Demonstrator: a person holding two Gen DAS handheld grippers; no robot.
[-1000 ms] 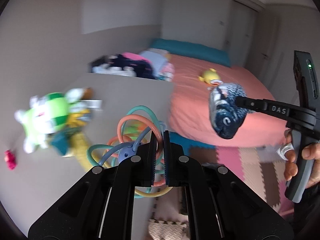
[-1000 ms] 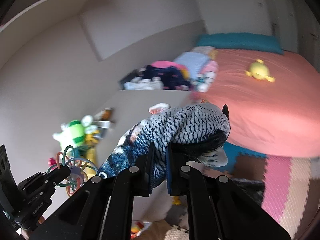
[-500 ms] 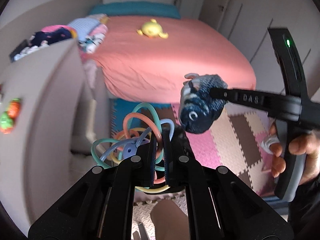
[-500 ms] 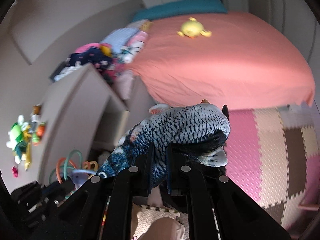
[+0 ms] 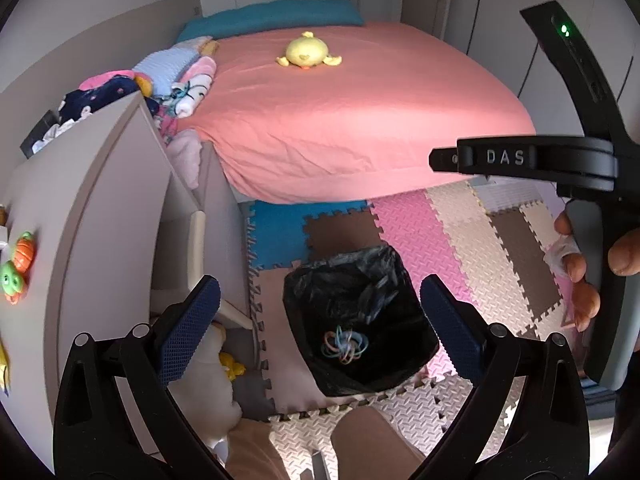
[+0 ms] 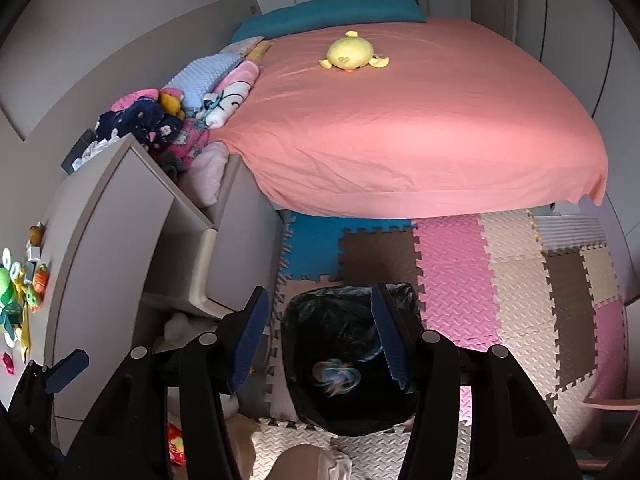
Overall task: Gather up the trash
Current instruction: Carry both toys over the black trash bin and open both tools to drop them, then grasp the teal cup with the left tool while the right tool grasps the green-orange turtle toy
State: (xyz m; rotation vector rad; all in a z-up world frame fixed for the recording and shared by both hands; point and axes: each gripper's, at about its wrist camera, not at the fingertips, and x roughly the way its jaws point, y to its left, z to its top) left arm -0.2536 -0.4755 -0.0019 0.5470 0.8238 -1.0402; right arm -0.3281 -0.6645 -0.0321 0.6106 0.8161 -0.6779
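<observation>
Now both my tools hang over the black plastic-lined bin (image 5: 360, 320) on the foam-tile floor. My left gripper (image 5: 320, 326) is springing apart with nothing between its pads; the tangle of coloured plastic rings (image 5: 346, 346) I carried lies at the bin's bottom. My right gripper (image 6: 320, 340) is opening too, empty, the scaly blue fish toy gone from view, presumably inside. Both drops look done.
</observation>
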